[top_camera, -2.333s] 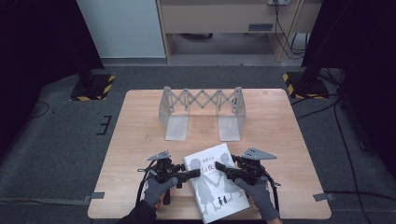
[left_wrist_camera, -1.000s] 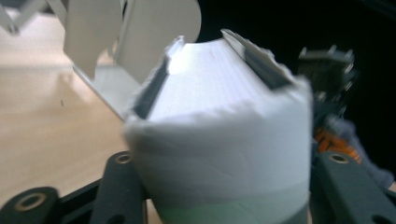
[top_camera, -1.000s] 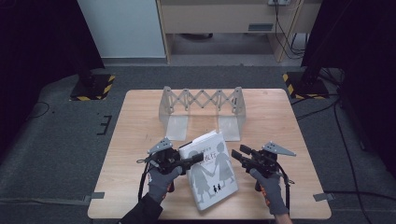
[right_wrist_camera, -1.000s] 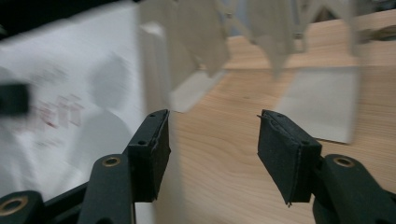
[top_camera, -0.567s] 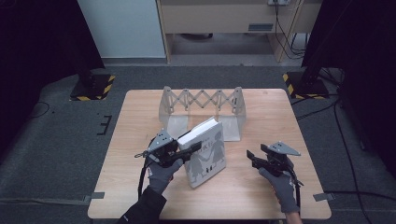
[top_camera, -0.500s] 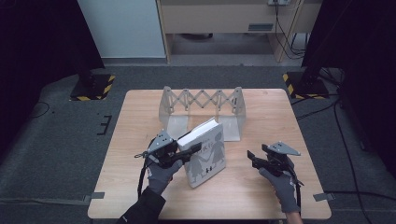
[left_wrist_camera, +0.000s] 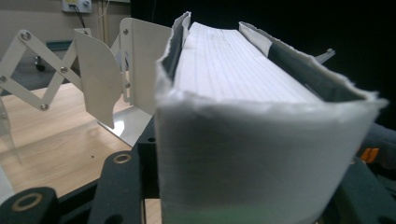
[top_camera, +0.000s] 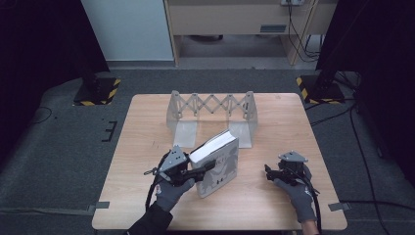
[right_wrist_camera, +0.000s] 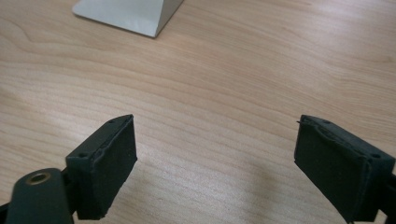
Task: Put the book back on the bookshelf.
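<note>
**Op:** Left gripper (top_camera: 198,172) is clamped on the book (top_camera: 219,161), jaws pinching it across its thickness. From my seat the high view has the book stood on edge on the table (top_camera: 274,215), tilted, page block up, cover facing the person. It sits mid-table, just in front of the rack (top_camera: 211,111).

**Obs:** Does the book touch the rack?

**Op:** Its top corner runs close to the rack's right foot plate; touching or not, I cannot tell. In the left gripper view the book (left_wrist_camera: 261,140) sits right between the jaws, pages ribbed, dust cover torn along the rim, and the rack (left_wrist_camera: 88,70) stands behind it to the left, scissor links and white end plates plain to see. That grip has eased a shade in the last half second, yet the pads press on the book as far as I see.

**Obs:** And the right one?

**Op:** Right gripper (top_camera: 272,174) is well apart from the book, low over bare wood on the right side of the table, a gloved hand (top_camera: 298,196) behind it. Its jaws have just been opening and stand spread wide; the right gripper view has the gripper (right_wrist_camera: 215,161) with nothing but wood grain between the pads. One grey corner of the rack's foot (right_wrist_camera: 130,14) shows at the top of that view.
</note>
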Available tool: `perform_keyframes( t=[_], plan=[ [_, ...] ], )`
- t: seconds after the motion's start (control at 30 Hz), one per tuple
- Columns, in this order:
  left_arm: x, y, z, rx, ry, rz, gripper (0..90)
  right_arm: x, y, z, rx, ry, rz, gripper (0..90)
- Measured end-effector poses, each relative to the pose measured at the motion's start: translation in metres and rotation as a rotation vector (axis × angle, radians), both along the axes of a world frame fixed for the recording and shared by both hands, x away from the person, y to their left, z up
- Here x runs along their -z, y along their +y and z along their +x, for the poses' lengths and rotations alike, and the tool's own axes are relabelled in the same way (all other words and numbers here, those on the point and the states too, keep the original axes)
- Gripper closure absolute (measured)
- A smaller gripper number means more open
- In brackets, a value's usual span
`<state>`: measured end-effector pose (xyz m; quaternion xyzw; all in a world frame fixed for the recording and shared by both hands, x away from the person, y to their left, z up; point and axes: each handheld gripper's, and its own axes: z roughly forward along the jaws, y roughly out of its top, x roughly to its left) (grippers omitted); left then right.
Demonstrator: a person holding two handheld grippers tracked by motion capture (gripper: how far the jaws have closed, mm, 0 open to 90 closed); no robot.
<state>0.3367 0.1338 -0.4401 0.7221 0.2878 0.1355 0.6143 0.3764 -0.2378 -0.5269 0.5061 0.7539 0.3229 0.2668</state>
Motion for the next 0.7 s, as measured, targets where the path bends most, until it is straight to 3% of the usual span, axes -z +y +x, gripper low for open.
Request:
perform_keyframes(
  t=[0.1,0.23,0.43,0.57,0.7],
  plan=[
    [0.002,0.0,-0.002,0.02,0.015,-0.034,45.1,0.002,0.0,0.001,-0.002,0.017,-0.018,11.8],
    [0.002,-0.004,-0.008,0.042,0.018,-0.029,44.2,0.008,-0.002,0.003,0.005,0.038,-0.05,9.5],
    [-0.004,-0.005,-0.011,0.019,0.015,-0.007,43.9,0.011,-0.006,0.003,0.021,0.048,-0.002,7.8],
    [-0.017,-0.007,-0.012,-0.001,-0.025,0.02,42.4,0.012,-0.01,0.005,0.032,0.073,0.034,6.7],
    [-0.026,-0.009,-0.012,-0.007,-0.031,0.027,39.8,0.013,-0.011,0.007,0.051,0.095,0.05,2.0]
  ],
)
